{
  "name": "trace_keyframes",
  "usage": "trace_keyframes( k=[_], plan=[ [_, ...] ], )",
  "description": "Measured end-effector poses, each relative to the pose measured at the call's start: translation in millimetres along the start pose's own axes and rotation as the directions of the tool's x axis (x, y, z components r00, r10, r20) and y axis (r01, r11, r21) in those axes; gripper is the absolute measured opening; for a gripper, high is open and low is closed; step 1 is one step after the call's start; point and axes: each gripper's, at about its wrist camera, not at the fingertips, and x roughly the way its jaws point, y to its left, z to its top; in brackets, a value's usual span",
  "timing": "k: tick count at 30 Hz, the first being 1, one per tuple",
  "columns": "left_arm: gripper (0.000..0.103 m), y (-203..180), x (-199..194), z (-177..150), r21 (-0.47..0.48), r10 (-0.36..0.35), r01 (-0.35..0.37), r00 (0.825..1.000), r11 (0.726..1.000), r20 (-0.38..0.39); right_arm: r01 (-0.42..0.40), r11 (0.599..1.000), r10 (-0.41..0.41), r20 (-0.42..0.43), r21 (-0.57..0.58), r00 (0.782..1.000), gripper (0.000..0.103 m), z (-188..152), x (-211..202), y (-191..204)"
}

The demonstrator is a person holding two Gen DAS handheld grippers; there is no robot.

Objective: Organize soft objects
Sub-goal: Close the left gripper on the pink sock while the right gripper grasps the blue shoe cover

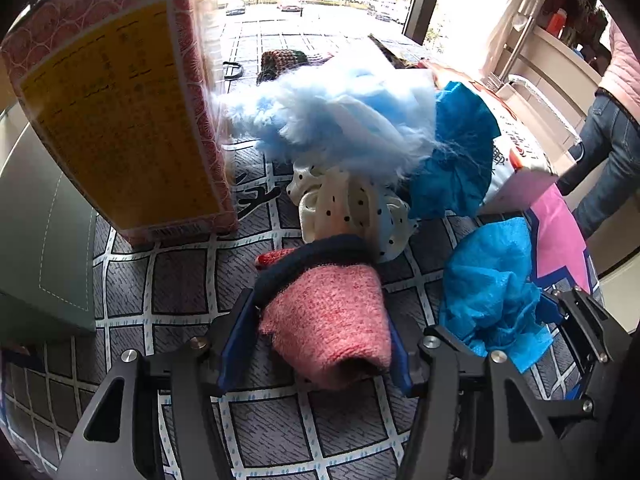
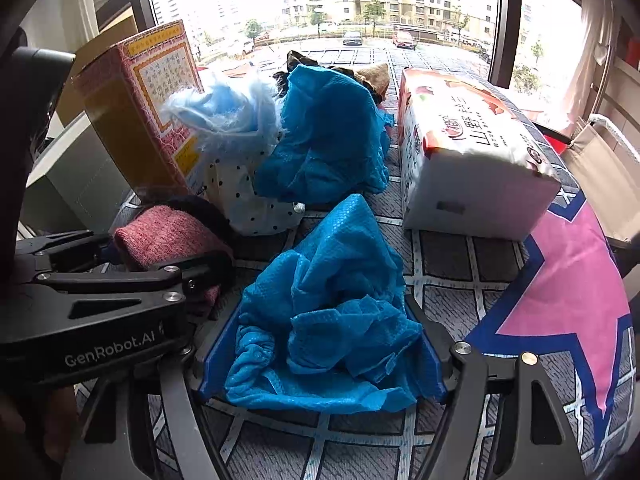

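Note:
A pink knit cloth (image 1: 328, 312) with a dark cuff sits between the blue pads of my left gripper (image 1: 320, 320), which is shut on it just above the checked table cover (image 1: 180, 280). The right wrist view shows that same gripper (image 2: 160, 256) at the left, with the pink cloth (image 2: 164, 236) in it. A crumpled blue shoe cover (image 2: 332, 312) lies on the table between the fingers of my right gripper (image 2: 324, 312), which stands open around it. Behind are a second blue cover (image 2: 332, 136), a pale blue fluffy piece (image 2: 228, 116) and a white polka-dot cloth (image 2: 244, 200).
A tall red and yellow box (image 1: 120, 120) stands at the left, beside a grey-green case (image 1: 44, 240). A tissue pack (image 2: 460, 152) lies at the right, with a bag bearing a pink star (image 2: 568, 300) at the table edge. A person (image 1: 608, 120) stands far right.

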Motion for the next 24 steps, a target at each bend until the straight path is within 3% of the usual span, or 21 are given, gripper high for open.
trace_keyframes(
  k=[6,9,17,19,20,21,24],
  plan=[
    [0.064,7.5,4.2,-11.6,-0.001,-0.035,0.035,0.999,0.999,-0.006,-0.002,1.0,0.003,-0.005,0.017,1.0,0.086,-2.8,-0.2,1.3],
    [0.064,11.1,4.5,-13.6,0.005,-0.037,0.037,0.999,0.999,-0.002,-0.014,1.0,0.015,-0.028,0.014,0.999,0.099,-2.5,2.1,2.7],
    [0.065,12.8,6.1,-16.0,0.029,-0.039,0.039,0.999,0.999,0.02,0.028,1.0,-0.028,-0.046,0.001,0.999,0.099,0.0,5.4,4.3],
    [0.065,11.1,7.4,-16.9,0.043,-0.026,0.025,0.999,0.999,0.028,0.046,0.999,-0.047,-0.044,-0.011,0.998,0.09,0.6,6.4,5.6],
    [0.066,11.3,6.5,-22.3,0.047,-0.02,0.018,0.999,0.999,0.033,0.074,0.997,-0.075,-0.039,-0.031,0.996,0.076,1.5,6.2,8.3],
    [0.067,9.3,7.2,-23.3,0.058,-0.011,0.009,0.999,0.998,0.039,0.087,0.995,-0.088,-0.035,-0.05,0.995,0.068,3.1,6.6,11.3],
    [0.068,8.7,8.6,-24.2,0.053,-0.015,0.013,0.999,0.999,0.043,0.088,0.995,-0.09,-0.037,-0.054,0.995,0.067,5.1,8.8,12.6]
  ],
)
